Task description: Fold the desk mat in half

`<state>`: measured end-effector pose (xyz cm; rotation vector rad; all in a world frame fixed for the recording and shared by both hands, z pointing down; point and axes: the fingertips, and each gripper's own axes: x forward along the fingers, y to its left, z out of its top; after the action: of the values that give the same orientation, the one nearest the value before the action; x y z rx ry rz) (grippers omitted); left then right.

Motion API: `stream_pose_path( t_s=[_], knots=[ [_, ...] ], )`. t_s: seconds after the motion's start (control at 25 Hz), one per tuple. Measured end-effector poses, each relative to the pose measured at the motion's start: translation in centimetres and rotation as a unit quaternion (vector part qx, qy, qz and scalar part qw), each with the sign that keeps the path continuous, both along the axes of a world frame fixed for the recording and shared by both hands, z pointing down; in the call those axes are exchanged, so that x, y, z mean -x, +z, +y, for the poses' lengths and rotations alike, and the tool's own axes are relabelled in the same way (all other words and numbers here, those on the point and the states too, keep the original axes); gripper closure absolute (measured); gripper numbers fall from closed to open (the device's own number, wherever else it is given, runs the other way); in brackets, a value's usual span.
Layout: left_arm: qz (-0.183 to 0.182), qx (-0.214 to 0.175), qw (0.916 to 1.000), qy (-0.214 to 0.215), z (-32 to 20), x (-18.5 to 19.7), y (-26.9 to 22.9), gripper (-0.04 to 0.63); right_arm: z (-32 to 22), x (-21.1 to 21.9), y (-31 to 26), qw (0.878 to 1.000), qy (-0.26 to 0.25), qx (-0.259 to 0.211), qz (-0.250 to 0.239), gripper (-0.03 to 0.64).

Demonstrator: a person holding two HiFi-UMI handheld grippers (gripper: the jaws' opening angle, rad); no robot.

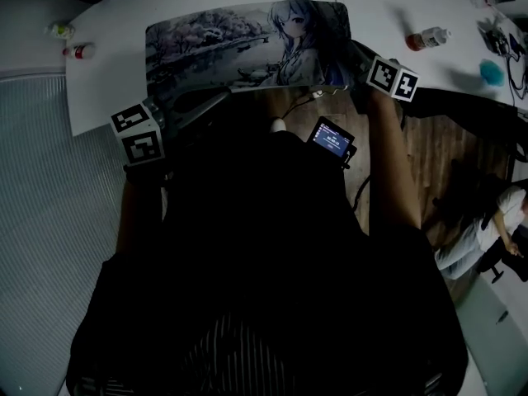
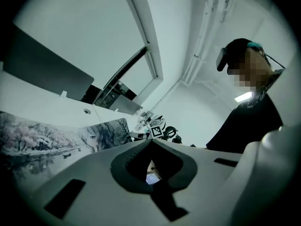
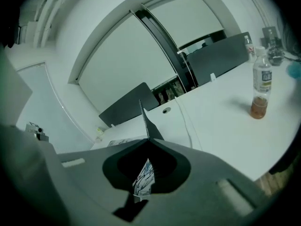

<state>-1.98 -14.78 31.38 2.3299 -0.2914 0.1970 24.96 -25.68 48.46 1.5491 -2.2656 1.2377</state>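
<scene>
The desk mat [image 1: 239, 44], printed with a grey landscape and an anime figure, lies across the white table [image 1: 115, 81]. Its near edge is raised off the table and shows the dark underside. My left gripper [image 1: 175, 103] is at the mat's near left corner. In the left gripper view the jaws [image 2: 151, 140] stand shut, and the mat [image 2: 42, 142] runs in behind the left one. My right gripper [image 1: 360, 58] is at the near right corner. It is shut [image 3: 146, 140] on that corner [image 3: 144, 119], which sticks up thin between the tips.
A bottle of reddish drink [image 1: 427, 38] [image 3: 261, 91] stands right of the mat. Two small bottles [image 1: 70, 41] sit at the table's left end. A blue object [image 1: 492, 73] and cables [image 1: 505, 35] lie far right. A small lit screen [image 1: 332, 137] hangs below. A seated person [image 1: 495, 221] is at lower right.
</scene>
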Motion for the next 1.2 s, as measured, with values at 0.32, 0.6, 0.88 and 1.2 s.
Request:
stream_pose_path(
  t_s=[0.32, 0.6, 0.88, 1.2],
  knots=[
    [-0.001, 0.005, 1.0000, 0.003, -0.5, 3.2, 0.2, 0.586, -0.6, 2.5, -2.8, 0.999, -0.021, 0.007, 0.033, 0.609],
    [0.024, 0.022, 0.9990, -0.030, -2.2, 10.5, -0.5, 0.586, -1.9, 7.3, -4.0, 0.998, -0.036, 0.041, 0.040, 0.609],
    [0.071, 0.047, 0.9930, -0.082, -5.9, 16.7, -0.3, 0.586, -3.7, 15.2, -5.3, 0.996, -0.064, 0.059, -0.009, 0.609],
    [0.079, 0.068, 0.9925, -0.063, -6.8, 24.1, -0.5, 0.586, -5.9, 27.1, -6.1, 0.994, -0.094, 0.057, -0.023, 0.609]
  ],
)
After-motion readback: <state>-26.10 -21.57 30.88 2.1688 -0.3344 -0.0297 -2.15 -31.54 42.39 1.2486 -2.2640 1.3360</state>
